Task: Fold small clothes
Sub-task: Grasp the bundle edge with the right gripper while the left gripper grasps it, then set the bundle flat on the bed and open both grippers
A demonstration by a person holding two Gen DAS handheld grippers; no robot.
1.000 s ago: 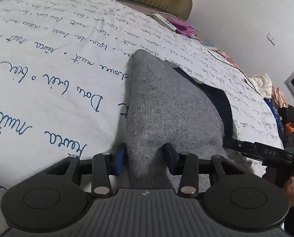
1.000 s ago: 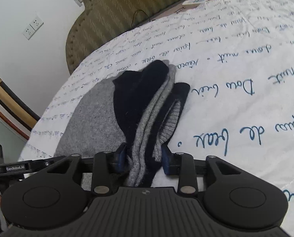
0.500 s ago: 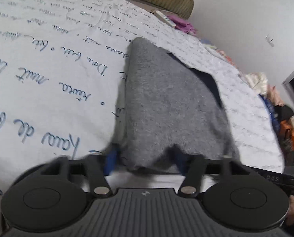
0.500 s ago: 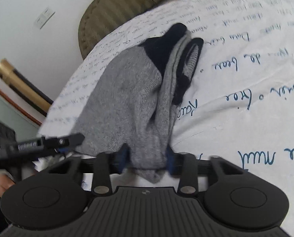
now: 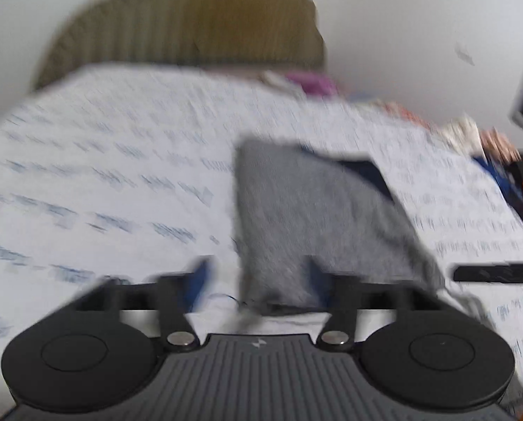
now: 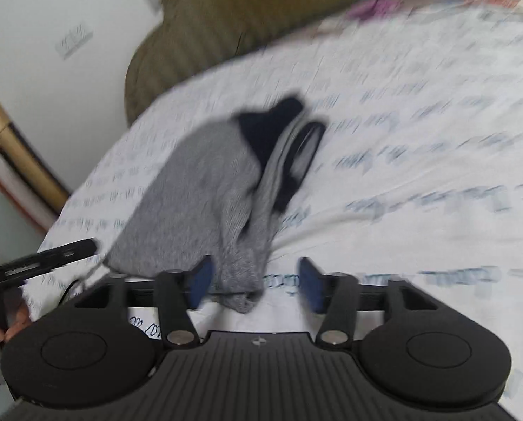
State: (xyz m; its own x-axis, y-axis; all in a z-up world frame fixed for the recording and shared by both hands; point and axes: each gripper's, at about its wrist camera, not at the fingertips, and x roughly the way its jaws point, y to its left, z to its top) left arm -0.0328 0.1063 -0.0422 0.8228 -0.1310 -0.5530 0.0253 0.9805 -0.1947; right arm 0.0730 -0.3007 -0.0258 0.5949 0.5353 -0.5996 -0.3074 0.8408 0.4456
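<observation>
Both claws have let go and pulled back from the folded grey-and-navy knit garment (image 5: 317, 210). Left claw (image 5: 258, 282) and right claw (image 6: 256, 280) are spreading, its near edge loose between them. It lies on the white script-printed bed sheet (image 6: 419, 161).

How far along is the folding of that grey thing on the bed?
Done, it seems: the grey and navy knit garment lies doubled over on the printed bedsheet, its layered edges stacked along one side. In hand: the left gripper and right gripper are opening, their jaws spread with the near hem loose between them. Left: possibly another fold or smoothing; the blur hides how neat it is.
</observation>
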